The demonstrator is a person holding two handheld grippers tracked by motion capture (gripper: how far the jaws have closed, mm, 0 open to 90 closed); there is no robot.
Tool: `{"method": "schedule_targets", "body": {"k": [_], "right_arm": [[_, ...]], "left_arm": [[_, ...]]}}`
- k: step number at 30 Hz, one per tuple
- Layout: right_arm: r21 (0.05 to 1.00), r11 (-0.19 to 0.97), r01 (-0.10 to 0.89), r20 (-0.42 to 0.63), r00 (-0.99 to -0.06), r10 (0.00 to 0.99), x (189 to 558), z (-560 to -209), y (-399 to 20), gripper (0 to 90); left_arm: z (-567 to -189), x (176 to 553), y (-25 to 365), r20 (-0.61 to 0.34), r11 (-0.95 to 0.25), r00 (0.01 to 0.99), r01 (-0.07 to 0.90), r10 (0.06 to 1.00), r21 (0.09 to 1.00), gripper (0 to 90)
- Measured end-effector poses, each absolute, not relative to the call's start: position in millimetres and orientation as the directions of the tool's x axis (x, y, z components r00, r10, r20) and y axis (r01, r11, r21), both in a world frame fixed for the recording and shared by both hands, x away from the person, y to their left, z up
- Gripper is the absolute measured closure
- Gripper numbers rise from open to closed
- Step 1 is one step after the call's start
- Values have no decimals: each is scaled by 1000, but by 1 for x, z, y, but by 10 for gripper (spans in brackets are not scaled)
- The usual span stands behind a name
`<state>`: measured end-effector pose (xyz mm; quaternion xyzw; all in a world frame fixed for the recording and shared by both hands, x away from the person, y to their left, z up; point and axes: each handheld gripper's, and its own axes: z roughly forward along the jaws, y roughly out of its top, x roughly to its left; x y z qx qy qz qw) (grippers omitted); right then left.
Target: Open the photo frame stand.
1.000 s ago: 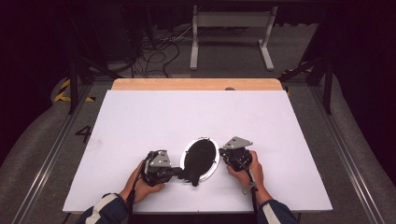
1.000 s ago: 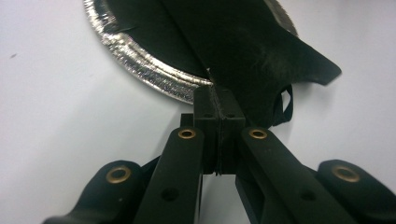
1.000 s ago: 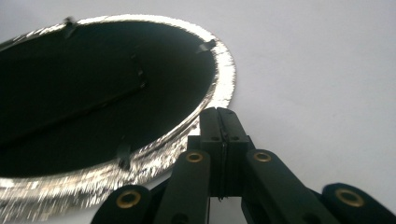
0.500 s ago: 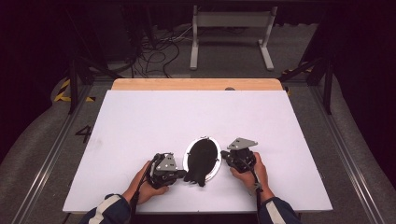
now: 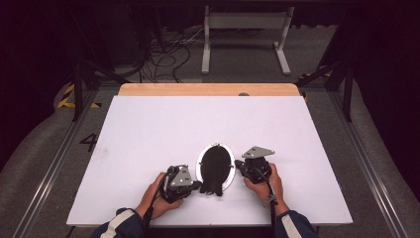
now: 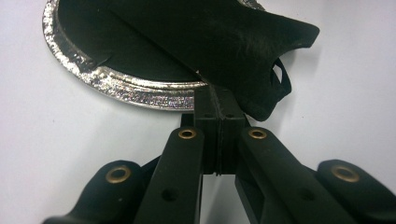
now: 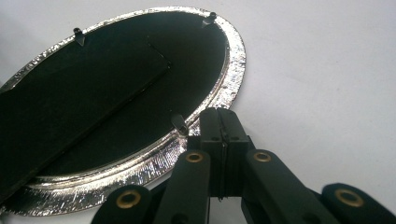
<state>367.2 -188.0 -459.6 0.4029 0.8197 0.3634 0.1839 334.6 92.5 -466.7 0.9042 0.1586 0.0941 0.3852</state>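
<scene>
An oval picture frame (image 5: 216, 166) with a silver rim (image 6: 140, 91) lies face down on the white table (image 5: 148, 129), its black back up. A black stand flap (image 6: 224, 42) juts past the frame's near end (image 5: 213, 187). My left gripper (image 5: 199, 186) is shut, and its tips (image 6: 217, 95) lie against the near rim, tucked under that flap's edge. At the frame's right side my right gripper (image 5: 237, 163) is shut too, its tips (image 7: 219, 114) touching the rim (image 7: 233, 60) beside a small black clip (image 7: 180, 123). A hand holds each gripper.
A wooden strip (image 5: 208, 89) runs along the table's far edge. Behind it are floor cables (image 5: 168, 54) and a white stand (image 5: 242, 34). Metal rails (image 5: 366, 163) flank the table. White surface lies open ahead and to both sides.
The frame has turned a little and now lies more upright in the high view. Both hands shifted slightly to the right with it. The jaws stayed shut.
</scene>
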Motion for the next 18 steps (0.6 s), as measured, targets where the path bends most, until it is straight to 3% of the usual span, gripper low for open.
{"method": "schedule_targets", "body": {"k": [16,18], "right_arm": [[757,405,512,-28,-594,804,375,-461,-189,900],[758,412,506,-37,-596,802,374,-461,-190,893]], "left_arm": [[-467,339,87,26,-644,932,229,362,730,897],[-466,340,88,27,-635,928,233,372,737,848]]}}
